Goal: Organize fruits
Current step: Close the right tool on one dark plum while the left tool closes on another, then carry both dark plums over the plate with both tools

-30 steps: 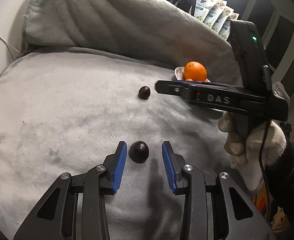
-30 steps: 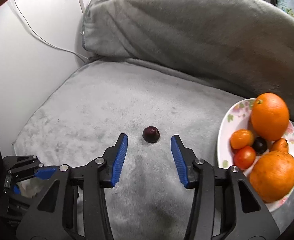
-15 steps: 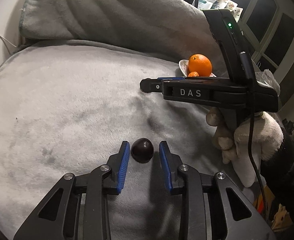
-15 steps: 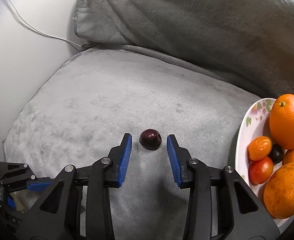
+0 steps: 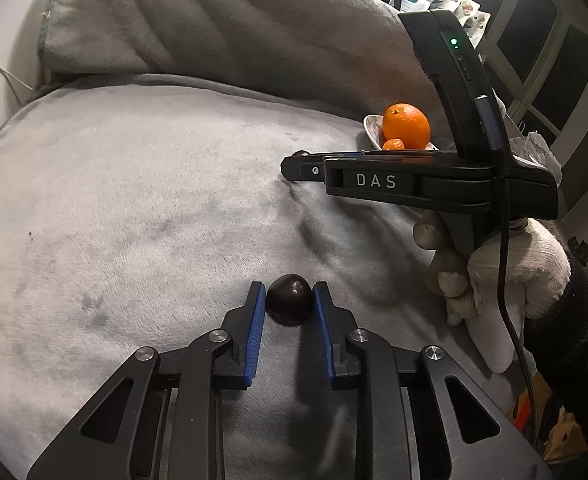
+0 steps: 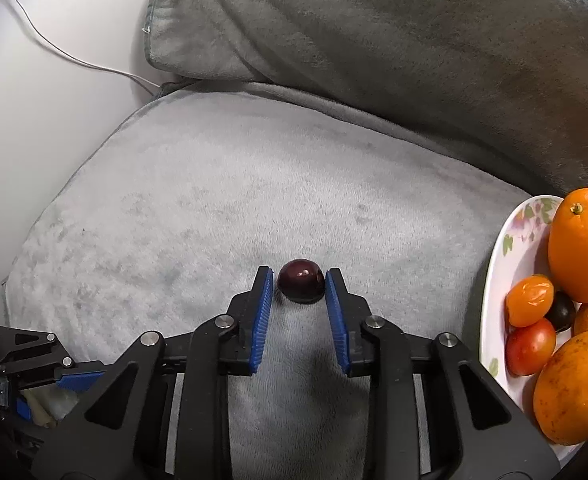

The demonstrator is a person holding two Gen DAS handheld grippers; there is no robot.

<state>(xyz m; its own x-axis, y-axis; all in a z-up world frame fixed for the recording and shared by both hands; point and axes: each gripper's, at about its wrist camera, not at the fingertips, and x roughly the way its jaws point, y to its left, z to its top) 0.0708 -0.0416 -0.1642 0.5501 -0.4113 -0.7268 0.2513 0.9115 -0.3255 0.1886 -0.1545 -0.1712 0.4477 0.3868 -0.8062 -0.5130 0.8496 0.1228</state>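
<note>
Each gripper is clamped on a small dark purple round fruit lying on the grey plush cushion (image 6: pixel 214 208): left gripper (image 5: pixel 289 304) on one fruit (image 5: pixel 289 299), right gripper (image 6: pixel 299 288) on another (image 6: pixel 301 286). The white floral plate (image 6: pixel 506 240) of oranges lies to the right, nearer the right gripper.

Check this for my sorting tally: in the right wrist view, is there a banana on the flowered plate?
No: the plate holds only round fruits, among them oranges, a red tomato and a dark fruit.

A grey plush cushion (image 6: pixel 214 208) carries everything. On it lie two dark plums (image 5: pixel 289 299) (image 6: pixel 301 286). A flowered plate (image 6: pixel 506 240) of fruit rests at its right edge.
</note>
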